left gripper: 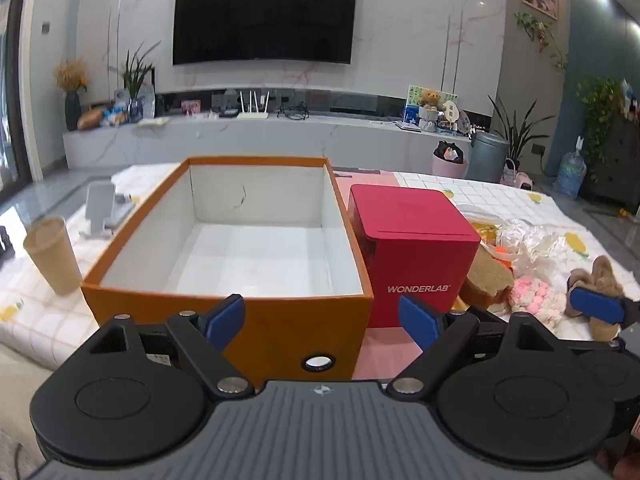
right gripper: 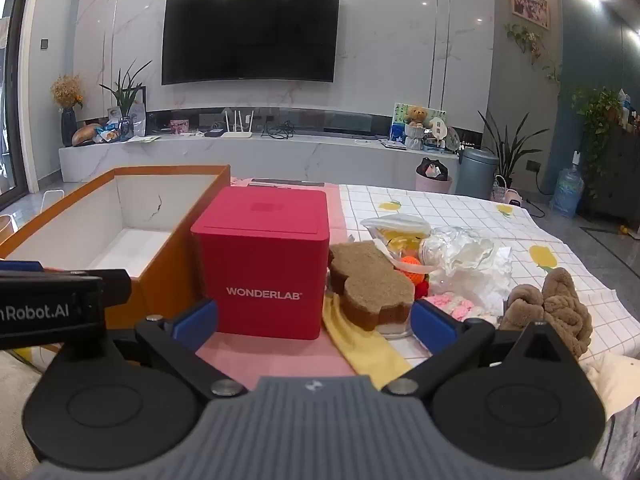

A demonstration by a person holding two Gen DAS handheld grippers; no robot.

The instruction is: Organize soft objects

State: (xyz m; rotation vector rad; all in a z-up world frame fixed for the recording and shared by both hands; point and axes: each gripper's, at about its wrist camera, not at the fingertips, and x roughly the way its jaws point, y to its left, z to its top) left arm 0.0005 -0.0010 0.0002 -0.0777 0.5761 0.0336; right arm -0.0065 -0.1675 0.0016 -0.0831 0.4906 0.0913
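Note:
An open orange box (left gripper: 280, 320) with a white inside stands on the table, nothing in it; its near corner shows as the orange box (right gripper: 168, 272) in the right wrist view. My left gripper (left gripper: 322, 318) hangs open just in front of its near wall. A pile of soft things lies to the right: a brown bear-shaped sponge (right gripper: 370, 284), a pink and white fluffy piece (right gripper: 452, 306), a brown plush cloth (right gripper: 556, 308), an orange knitted item (right gripper: 412, 270) and crinkled plastic bags (right gripper: 460, 252). My right gripper (right gripper: 316, 322) is open, short of the sponge, holding nothing.
A red WONDERLAB box (left gripper: 412, 256) stands between the orange box and the pile. A paper cup (left gripper: 52, 256) and a white phone stand (left gripper: 106, 208) sit at the left. The table wears a chequered cloth (right gripper: 460, 204) with lemon prints. A TV unit lies beyond.

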